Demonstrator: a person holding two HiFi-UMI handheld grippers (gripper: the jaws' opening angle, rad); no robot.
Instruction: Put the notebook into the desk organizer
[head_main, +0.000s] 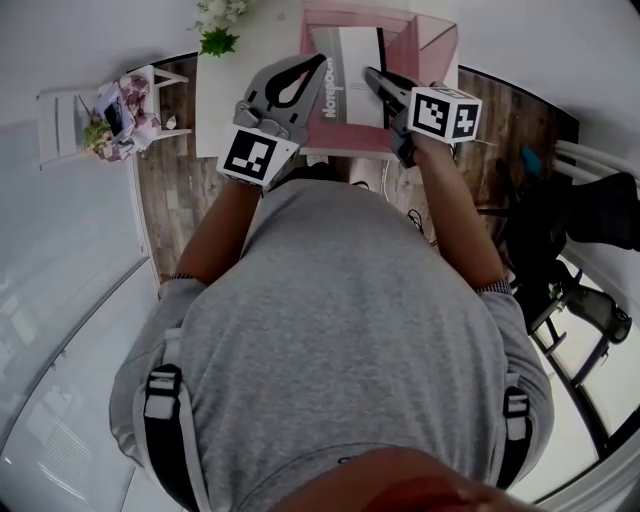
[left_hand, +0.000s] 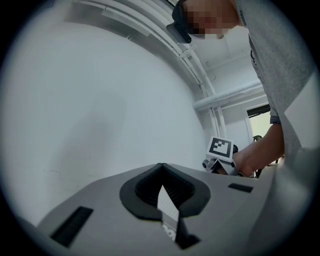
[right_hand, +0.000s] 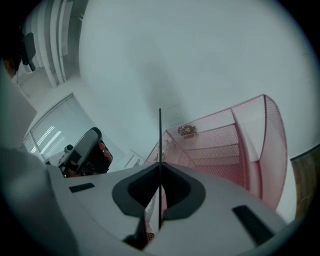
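Over the pink mesh desk organizer (head_main: 438, 42), you hold the notebook (head_main: 345, 80) between both tongs. Your left gripper (head_main: 318, 65) is clamped on its left edge, and your right gripper (head_main: 372, 78) is pinched nearly closed on its right edge. The notebook's lower edge seems to sit inside the organizer, though that part is hidden.

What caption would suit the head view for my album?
A person's left gripper and right gripper hold a notebook at the pink organizer.

Much of the desk organizer (head_main: 438, 45) behind the notebook (head_main: 352, 75)
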